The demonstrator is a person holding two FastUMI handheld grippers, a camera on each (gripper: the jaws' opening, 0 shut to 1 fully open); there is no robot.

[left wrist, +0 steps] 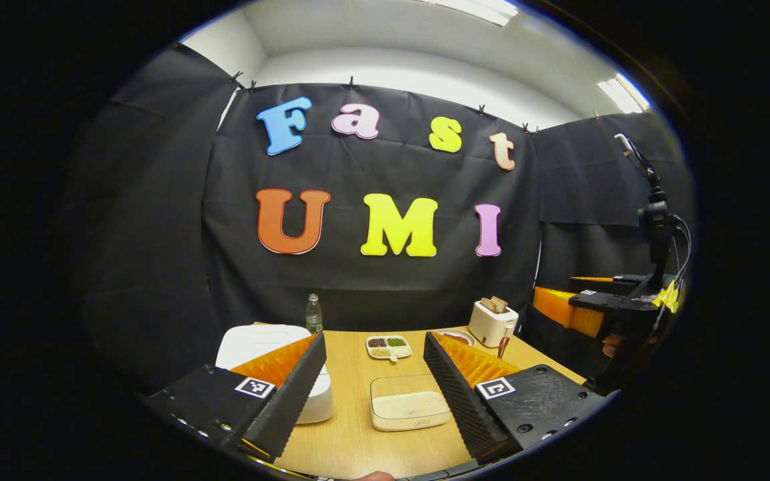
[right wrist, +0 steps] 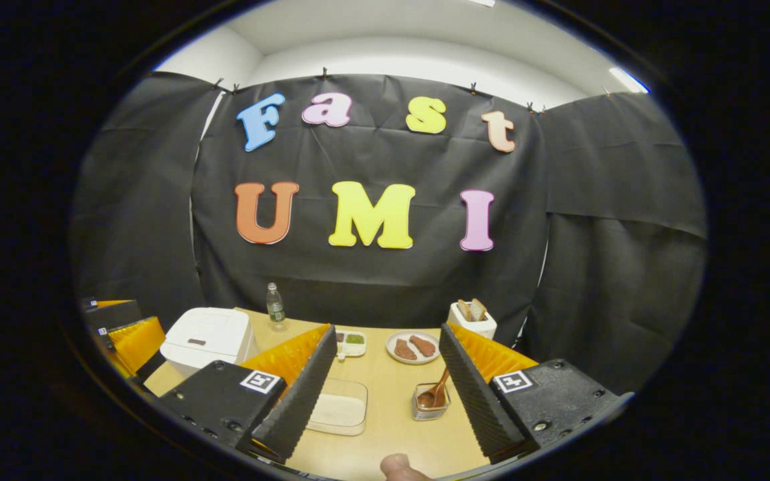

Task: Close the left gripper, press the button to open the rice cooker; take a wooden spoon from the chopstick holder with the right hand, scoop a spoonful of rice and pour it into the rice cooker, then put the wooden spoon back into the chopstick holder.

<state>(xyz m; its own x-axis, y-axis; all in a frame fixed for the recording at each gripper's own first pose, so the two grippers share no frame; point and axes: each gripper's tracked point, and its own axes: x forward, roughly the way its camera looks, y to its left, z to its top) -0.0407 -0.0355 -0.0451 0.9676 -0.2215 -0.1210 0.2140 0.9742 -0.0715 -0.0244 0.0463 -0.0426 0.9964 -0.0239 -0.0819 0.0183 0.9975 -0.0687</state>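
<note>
Tabletop (right wrist: 385, 414) holds the rice cooker (right wrist: 208, 341) at left, lid down, with the wooden spoon (right wrist: 440, 389) in its holder (right wrist: 430, 404). Both tongs (left wrist: 375, 394) (right wrist: 385, 401) gape, holding nothing (left ones, unclenched, could straddle the button).

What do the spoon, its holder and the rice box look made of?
Spoon: likely wood, with a reddish-brown, smooth, slightly glossy look. Holder: seems clear plastic or glass, since the spoon bowl shows through its wall. Rice box: translucent, matte, rounded corners, probably plastic; the white rice shows through.
</note>
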